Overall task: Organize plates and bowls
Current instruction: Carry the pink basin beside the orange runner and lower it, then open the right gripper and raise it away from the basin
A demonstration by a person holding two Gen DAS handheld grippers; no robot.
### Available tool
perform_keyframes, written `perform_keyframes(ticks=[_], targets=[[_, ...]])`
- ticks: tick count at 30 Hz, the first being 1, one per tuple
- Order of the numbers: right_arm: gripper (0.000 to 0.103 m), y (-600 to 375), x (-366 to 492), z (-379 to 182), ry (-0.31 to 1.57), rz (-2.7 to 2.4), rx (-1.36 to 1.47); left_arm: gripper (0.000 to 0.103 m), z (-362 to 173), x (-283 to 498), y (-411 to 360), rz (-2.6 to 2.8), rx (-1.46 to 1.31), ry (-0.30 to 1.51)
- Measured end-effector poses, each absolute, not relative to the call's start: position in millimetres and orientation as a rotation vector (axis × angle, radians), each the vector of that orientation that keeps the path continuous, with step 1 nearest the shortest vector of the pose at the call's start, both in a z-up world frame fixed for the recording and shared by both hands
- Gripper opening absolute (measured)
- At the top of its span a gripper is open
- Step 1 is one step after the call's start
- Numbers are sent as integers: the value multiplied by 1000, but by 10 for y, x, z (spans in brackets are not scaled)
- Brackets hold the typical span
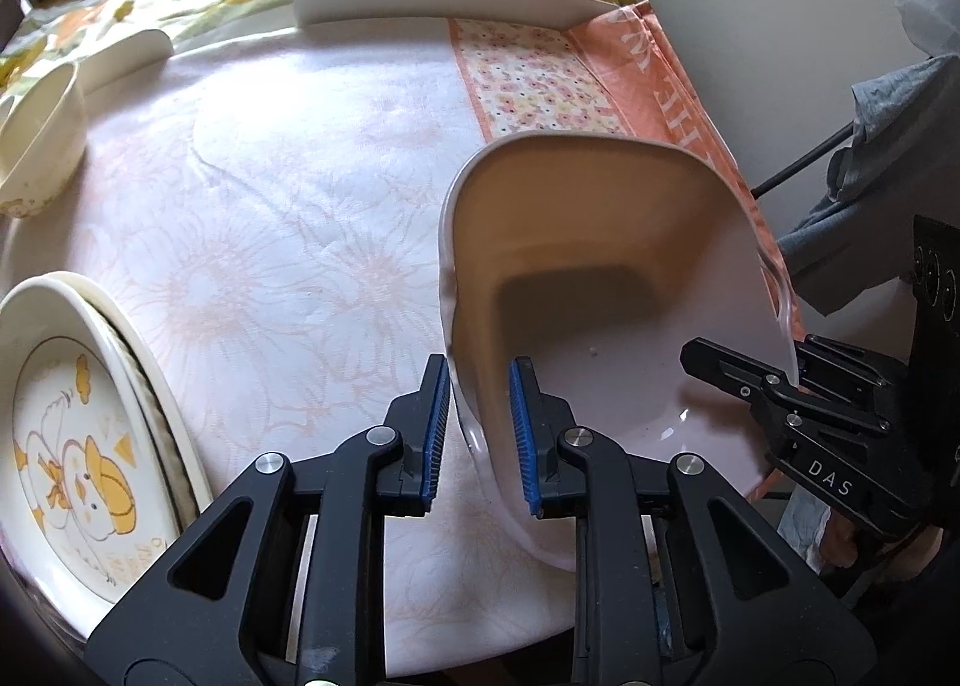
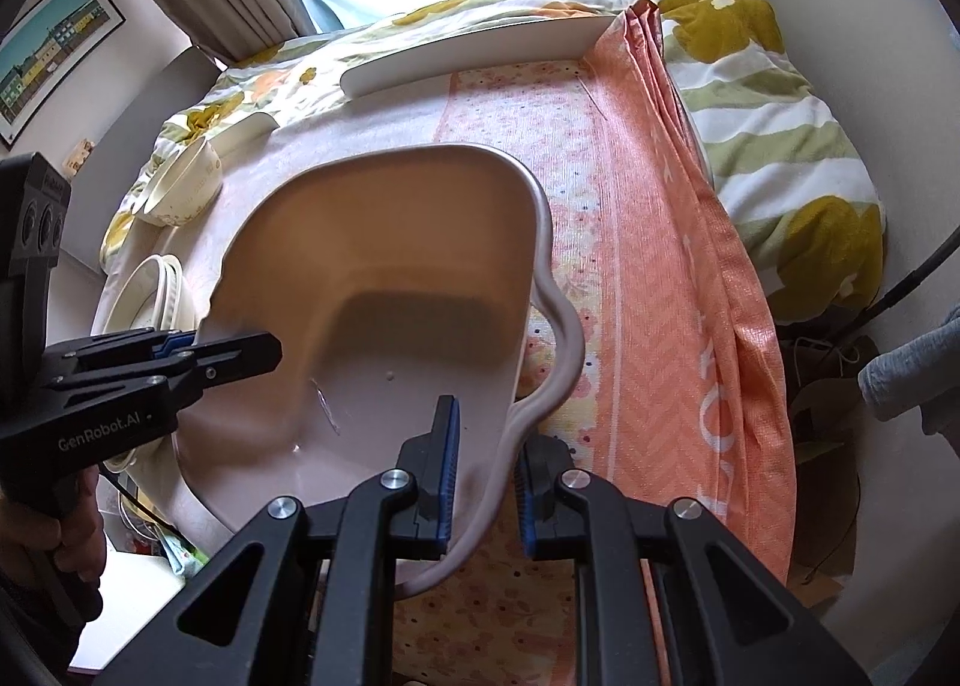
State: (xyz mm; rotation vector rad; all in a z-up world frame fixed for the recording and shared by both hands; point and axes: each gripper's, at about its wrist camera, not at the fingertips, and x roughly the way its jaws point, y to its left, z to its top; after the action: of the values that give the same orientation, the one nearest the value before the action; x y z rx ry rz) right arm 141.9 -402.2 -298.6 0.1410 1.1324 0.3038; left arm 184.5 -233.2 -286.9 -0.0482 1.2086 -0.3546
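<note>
A large pale pink dish (image 1: pixel 606 278) with a wavy rim is held above the table between both grippers. My left gripper (image 1: pixel 478 434) is shut on its left rim. My right gripper (image 2: pixel 487 476) is shut on its right rim; the dish (image 2: pixel 384 290) fills the middle of the right wrist view. A stack of cream plates (image 1: pixel 78 434) with a duck picture lies at the lower left. A cream bowl (image 1: pixel 42 146) stands at the far left. A long white plate (image 1: pixel 444 2) lies at the table's far edge.
The table has a pale floral cloth (image 1: pixel 288 218) and an orange patterned cloth (image 2: pixel 660 266) on its right side. A flowered blanket (image 2: pixel 780 116) lies behind and to the right. A wall and cables are at the far right.
</note>
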Motion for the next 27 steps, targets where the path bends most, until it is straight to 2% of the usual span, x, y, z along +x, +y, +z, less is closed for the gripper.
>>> perform_keyframes(ticks=[1,2,3,4,5,7,12,14,19,27], targets=[[15,-4022,1417,-2983,1128,304,136,50,-2868,1851,-2335,-348,-46,1210],[18,-4024,1414,-2976,1120,303,132,64,-2859,1853,-2336,-342,-45,1204],[22,-4017,1401,-2971,1109,300,125,84,-2835,1852,-2333,-338,-46,1186],[41,-4010,1387,-2958,1096,298,118,88,-2805,1855,-2337,-332,-44,1173],[66,-4015,1377,-2941,1084,301,115,88,-2779,1860,-2339,-329,-40,1164],[91,-4021,1348,-2915,1063,315,115,88,-2744,1881,-2329,-320,-36,1163],[96,-3976,1263,-2802,1035,336,38,89,-2551,1856,-2214,-296,-71,1143],[102,-3929,1223,-2709,1023,342,6,91,-2421,1813,-2149,-291,-94,1133],[102,-3789,1106,-2303,903,378,-67,100,-1945,1615,-1940,-258,-109,1064],[102,-3381,1094,-1410,726,523,-126,101,-1090,1240,-1245,-133,-154,882]])
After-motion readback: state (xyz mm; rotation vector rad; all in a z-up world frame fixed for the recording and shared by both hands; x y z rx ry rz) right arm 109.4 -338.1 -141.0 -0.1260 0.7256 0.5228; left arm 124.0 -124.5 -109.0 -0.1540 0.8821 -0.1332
